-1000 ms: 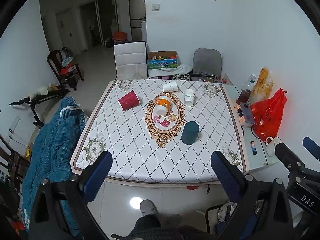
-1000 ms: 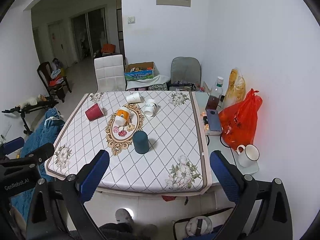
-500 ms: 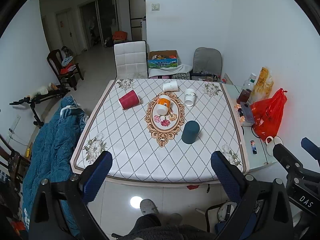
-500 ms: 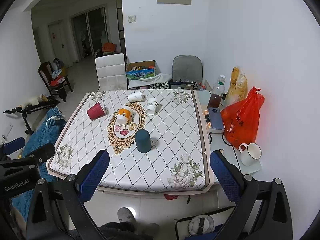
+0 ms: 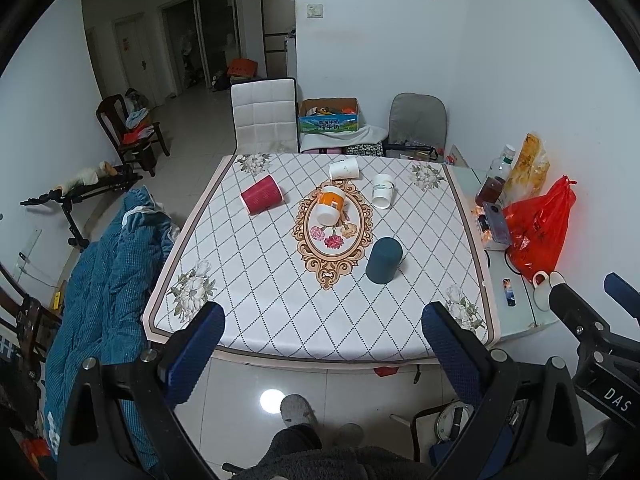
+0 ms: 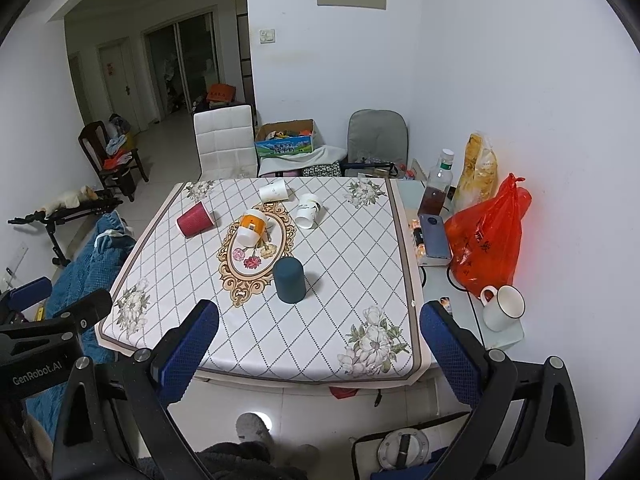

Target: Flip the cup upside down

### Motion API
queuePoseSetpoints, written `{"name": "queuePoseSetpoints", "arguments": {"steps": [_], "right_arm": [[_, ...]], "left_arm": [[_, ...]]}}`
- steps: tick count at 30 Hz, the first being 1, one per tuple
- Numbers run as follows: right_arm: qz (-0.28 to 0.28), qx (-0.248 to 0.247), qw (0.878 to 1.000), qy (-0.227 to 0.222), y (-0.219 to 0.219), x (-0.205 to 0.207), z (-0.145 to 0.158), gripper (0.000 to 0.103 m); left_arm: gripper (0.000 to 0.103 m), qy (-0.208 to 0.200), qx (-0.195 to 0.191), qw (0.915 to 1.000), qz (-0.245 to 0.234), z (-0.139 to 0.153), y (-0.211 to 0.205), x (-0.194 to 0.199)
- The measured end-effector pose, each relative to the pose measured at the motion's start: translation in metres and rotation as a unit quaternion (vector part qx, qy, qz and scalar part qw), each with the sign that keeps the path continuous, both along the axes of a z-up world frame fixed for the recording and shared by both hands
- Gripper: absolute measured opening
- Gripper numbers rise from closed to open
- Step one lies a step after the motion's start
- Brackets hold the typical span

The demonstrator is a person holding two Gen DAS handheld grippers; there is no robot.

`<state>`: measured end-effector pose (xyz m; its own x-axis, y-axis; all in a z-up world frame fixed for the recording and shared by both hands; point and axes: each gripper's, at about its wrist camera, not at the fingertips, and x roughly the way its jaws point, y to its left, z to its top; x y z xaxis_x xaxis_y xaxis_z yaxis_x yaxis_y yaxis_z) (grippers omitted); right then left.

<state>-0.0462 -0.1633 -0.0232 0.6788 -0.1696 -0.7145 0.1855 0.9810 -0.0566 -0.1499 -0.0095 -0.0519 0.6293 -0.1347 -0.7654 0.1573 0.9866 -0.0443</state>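
Observation:
Several cups are on a table with a diamond-pattern cloth. A dark teal cup stands upside down near the middle. A red cup, an orange-and-white cup and two white cups lie on their sides farther back. My left gripper and right gripper are both open and empty, held above the floor in front of the table's near edge.
A side shelf right of the table holds a red plastic bag, a bottle, a white mug and a box. A blue blanket hangs on the left. Chairs stand behind the table.
Both views have shifted only slightly; the right wrist view has drifted a little. No cup has moved and both grippers stay open.

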Motion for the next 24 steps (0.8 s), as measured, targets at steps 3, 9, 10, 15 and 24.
{"name": "queuePoseSetpoints", "arguments": {"steps": [3, 9, 10, 15, 24], "right_arm": [[0.0, 0.0, 1.0, 0.0, 0.0, 0.0004, 0.0006, 0.102], [0.001, 0.001, 1.0, -0.002, 0.0026, -0.0008, 0.0006, 0.102], [0.002, 0.001, 1.0, -0.001, 0.0026, -0.0011, 0.0012, 0.102], [0.002, 0.001, 1.0, -0.002, 0.0036, -0.0016, 0.0015, 0.102], [0.003, 0.003, 1.0, -0.003, 0.0042, -0.0036, 0.0034, 0.102]], "left_arm": [[0.101, 0.0, 0.0, 1.0, 0.0, 0.0, 0.0019, -0.0007], [0.101, -0.003, 0.002, 1.0, 0.004, 0.0, 0.0089, -0.0048], [0.101, -0.004, 0.003, 1.0, 0.004, 0.0009, 0.0096, -0.0058], [0.101, -0.004, 0.003, 1.0, 0.005, 0.0018, 0.0091, -0.0056], [0.101, -0.006, 0.004, 1.0, 0.006, 0.0029, 0.0097, -0.0058]]}}
